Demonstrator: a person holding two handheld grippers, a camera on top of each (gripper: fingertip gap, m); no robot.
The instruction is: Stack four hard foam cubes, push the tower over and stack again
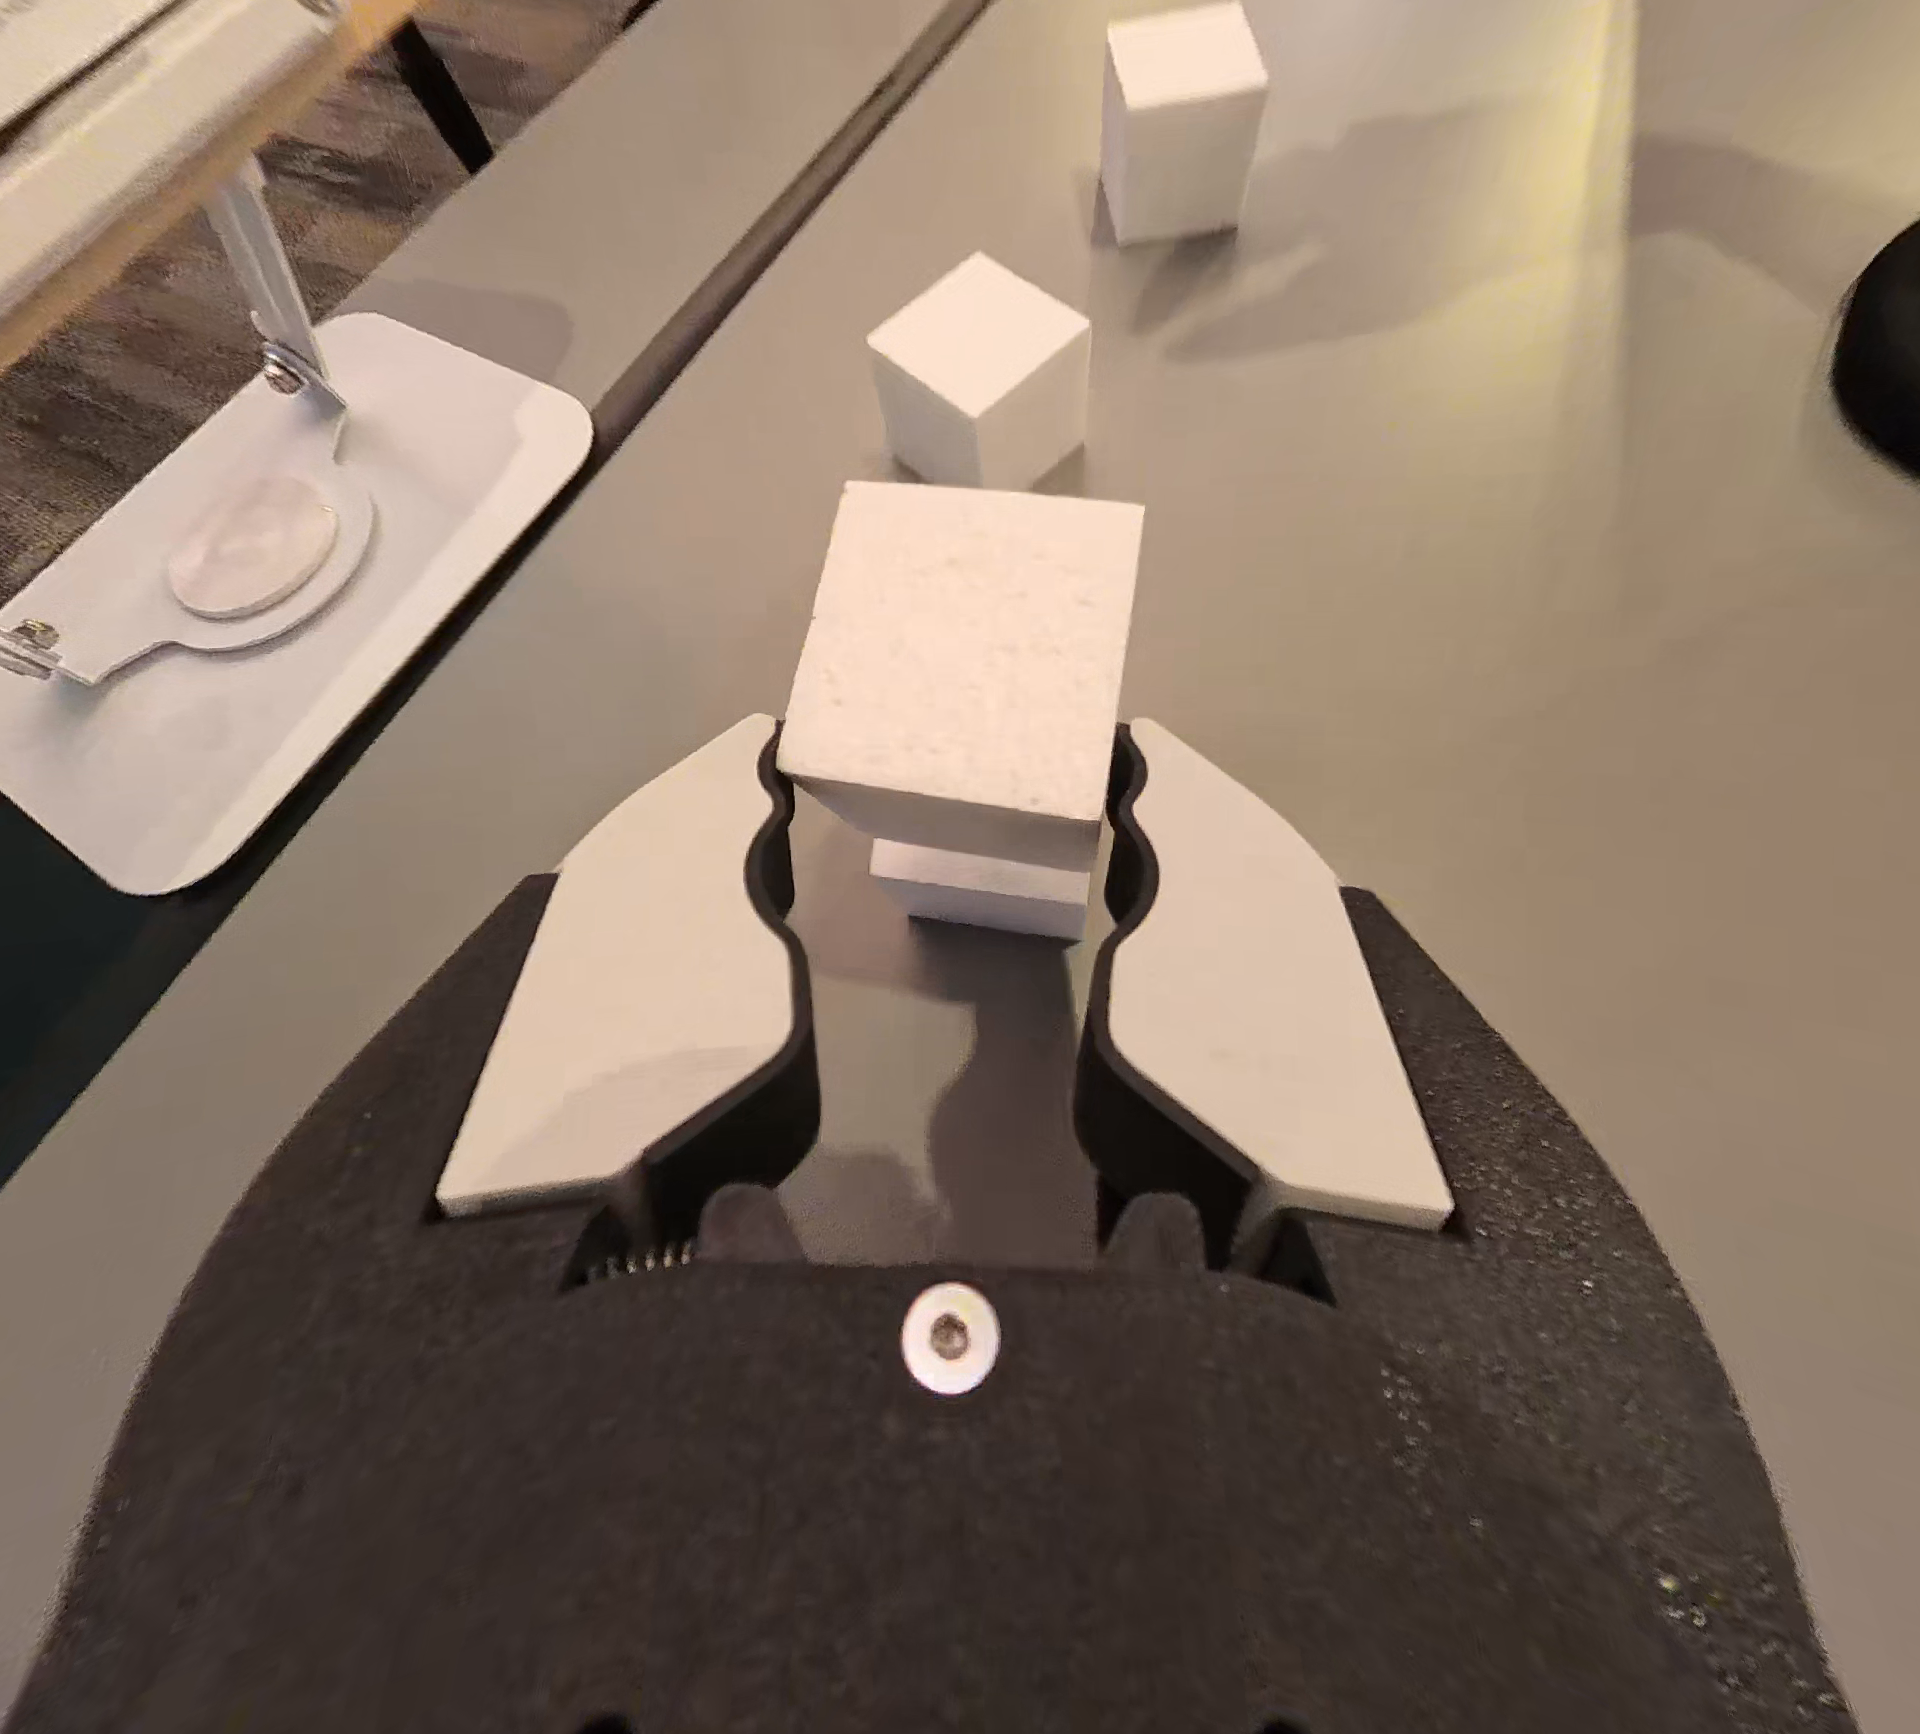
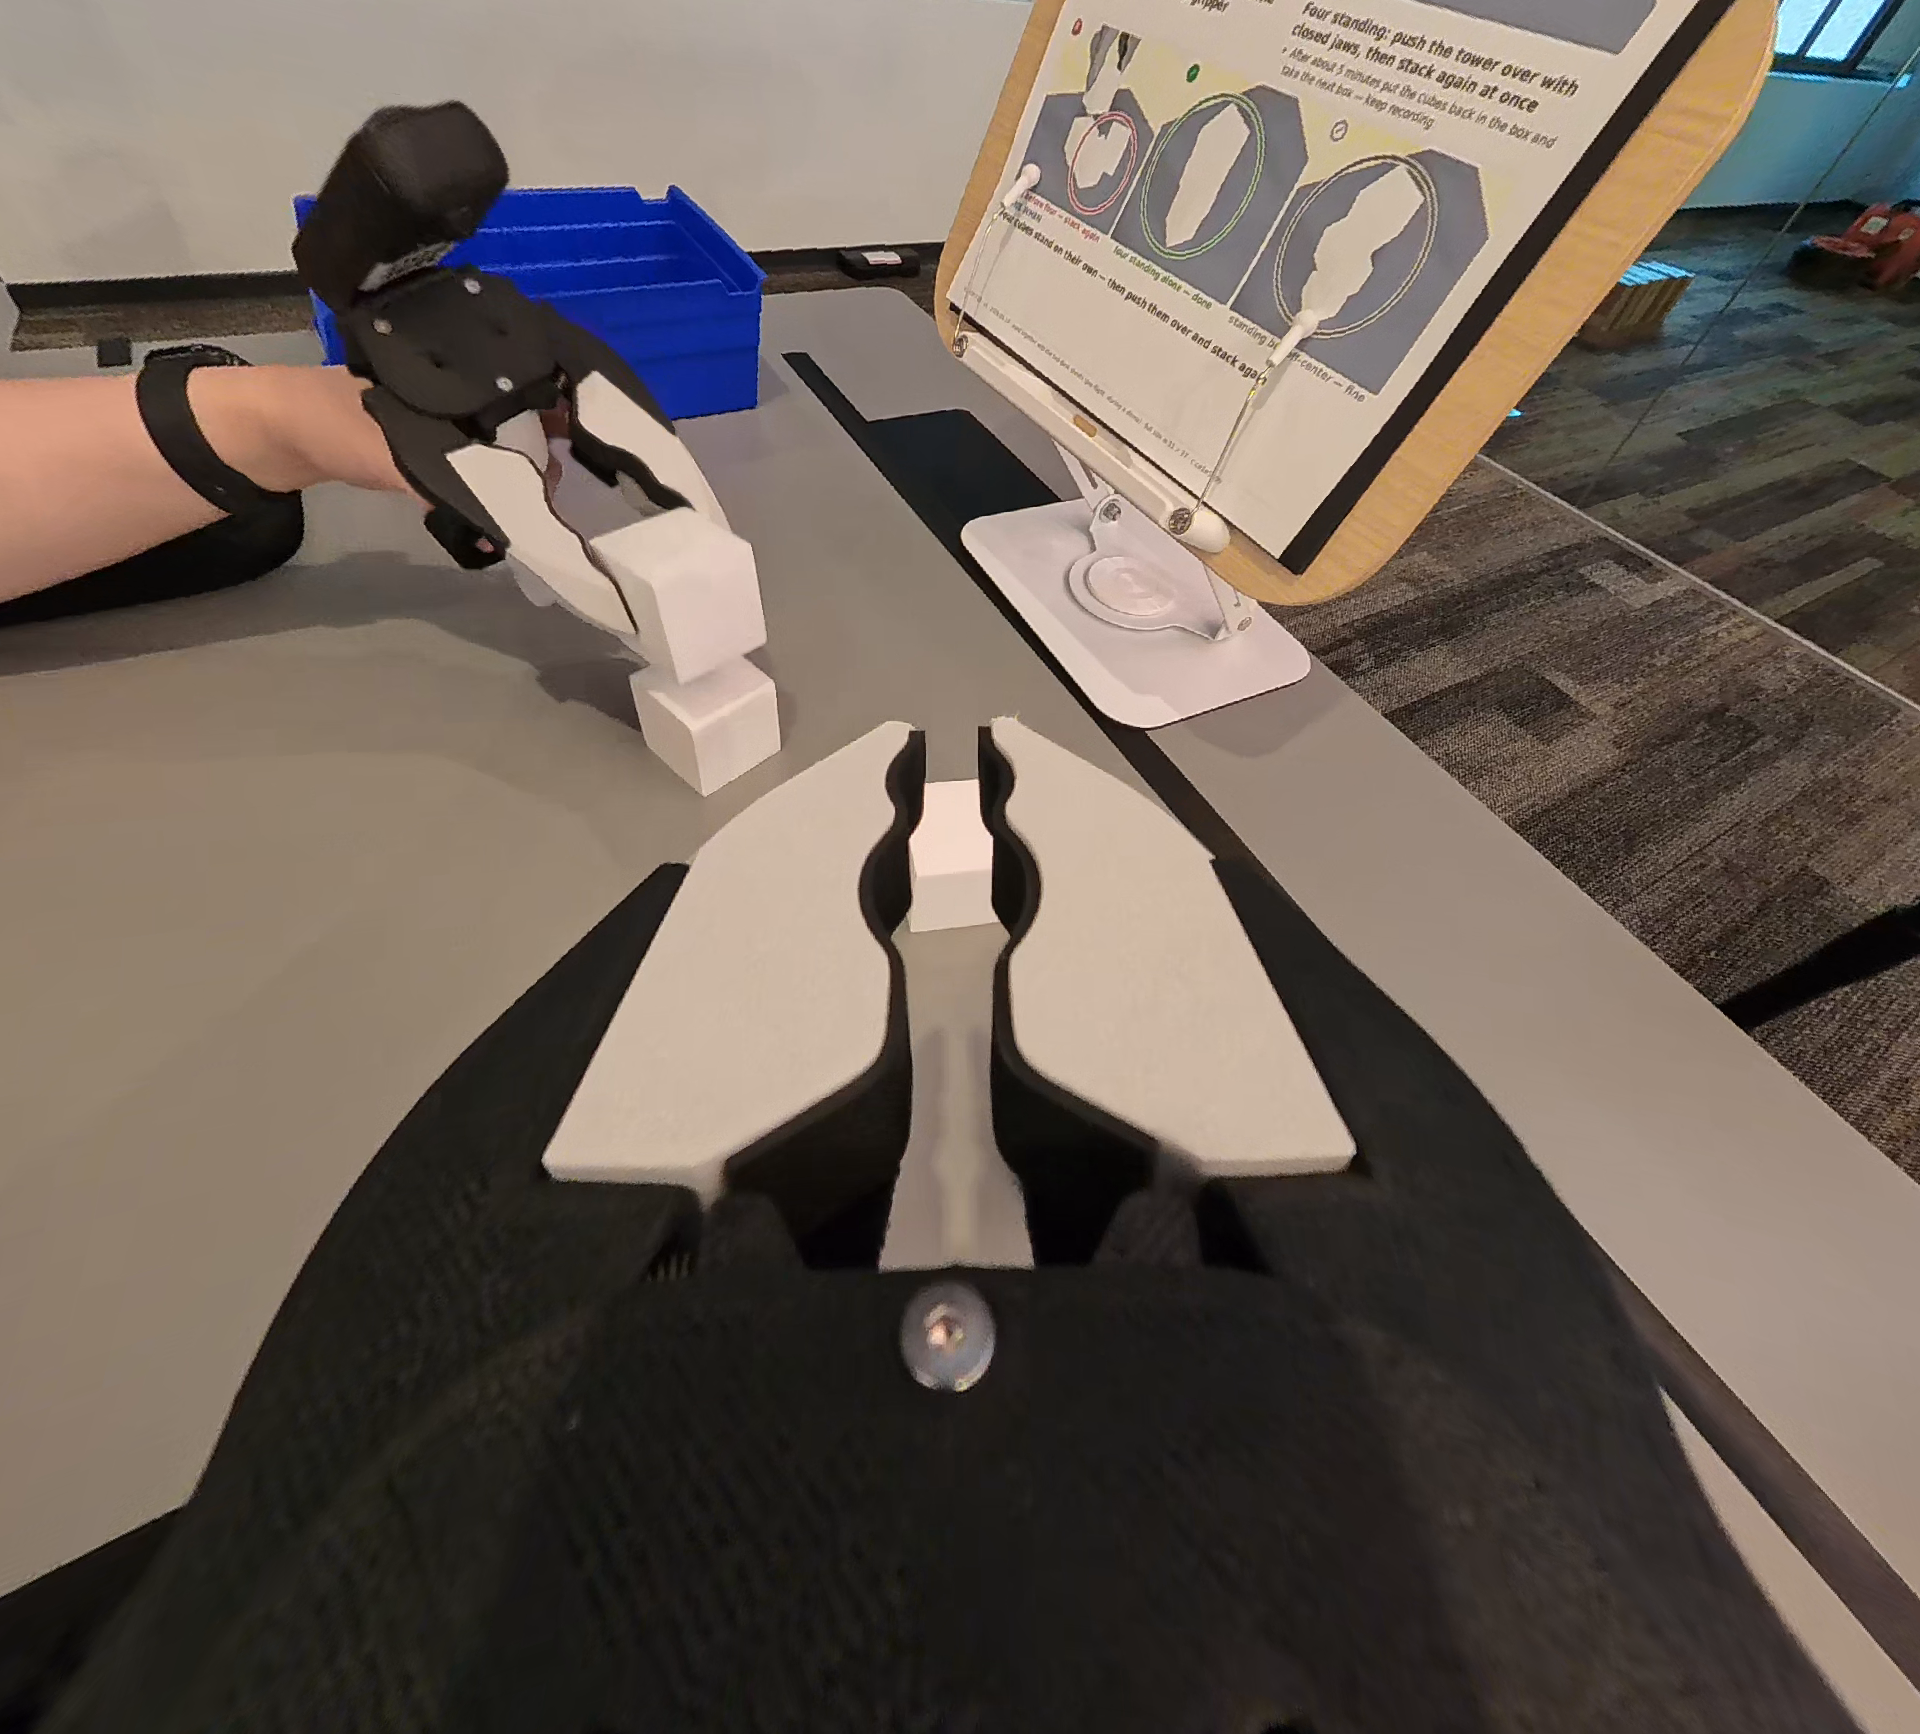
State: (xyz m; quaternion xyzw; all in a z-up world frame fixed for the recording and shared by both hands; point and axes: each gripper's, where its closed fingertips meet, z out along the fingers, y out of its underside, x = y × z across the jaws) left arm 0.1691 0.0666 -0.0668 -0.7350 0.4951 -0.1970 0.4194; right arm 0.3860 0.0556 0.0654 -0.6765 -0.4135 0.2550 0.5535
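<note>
My left gripper (image 1: 945,739) is shut on a white foam cube (image 1: 966,645) and holds it just above a second cube (image 1: 987,895) on the grey table, slightly offset from it. Two more cubes stand apart ahead, one near (image 1: 977,375) and one farther (image 1: 1179,126). The right wrist view shows the left gripper (image 2: 675,583), its cube (image 2: 691,593) and the lower cube (image 2: 712,728). My right gripper (image 2: 951,734) is empty with its jaws almost together. Through the slit a cube (image 2: 948,853) shows on the table. The right gripper appears as a dark shape (image 1: 1881,365) at the right edge.
A tilted stand with an instruction sheet (image 2: 1351,178) rests on a white base (image 1: 260,593) by the table's edge. A dark groove (image 1: 862,126) runs along the table. A blue bin (image 2: 644,282) stands at the back. A person's forearm (image 2: 156,458) lies on the left. One gripper's finger ends stand about 25 cm off the other's.
</note>
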